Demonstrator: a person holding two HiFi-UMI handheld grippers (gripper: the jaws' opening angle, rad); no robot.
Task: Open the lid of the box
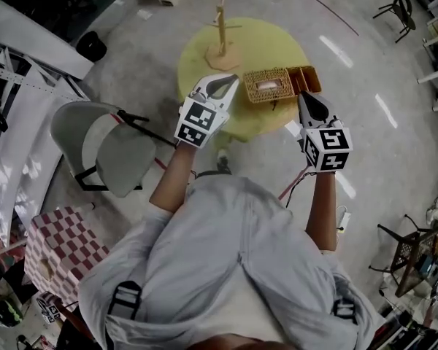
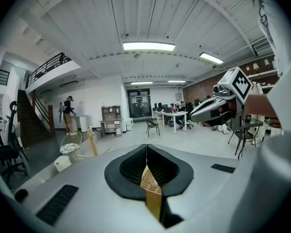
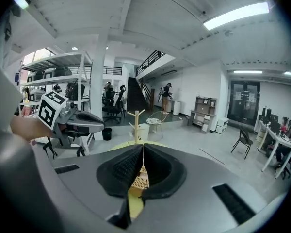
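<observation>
A: Your left tongs (image 1: 231, 83) are pressed together. In their own view the pads meet along one thin seam, with nothing pinched.

B: Your right tongs (image 1: 305, 98) are the same: pads closed on each other, and empty.

A: The box (image 1: 269, 84) sits on the yellow table (image 1: 204, 60), upper centre of the head view. It lies between your two tips and a little above them in the frame.

B: Your left tip is just beside the box's lower left corner. I cannot tell whether it touches.

A: A tan tray (image 1: 307, 78) touches the box's right side, and your right tip sits just below that tray, near the table's edge.

B: In each gripper view you see the wicker weave only through the slot under the closed pads, low in the centre of the frame.

A: From above I cannot tell whether the lid is up or down.

B: A wooden stand (image 1: 221, 31) is upright on the table's far side, well apart from both tongs.
</observation>
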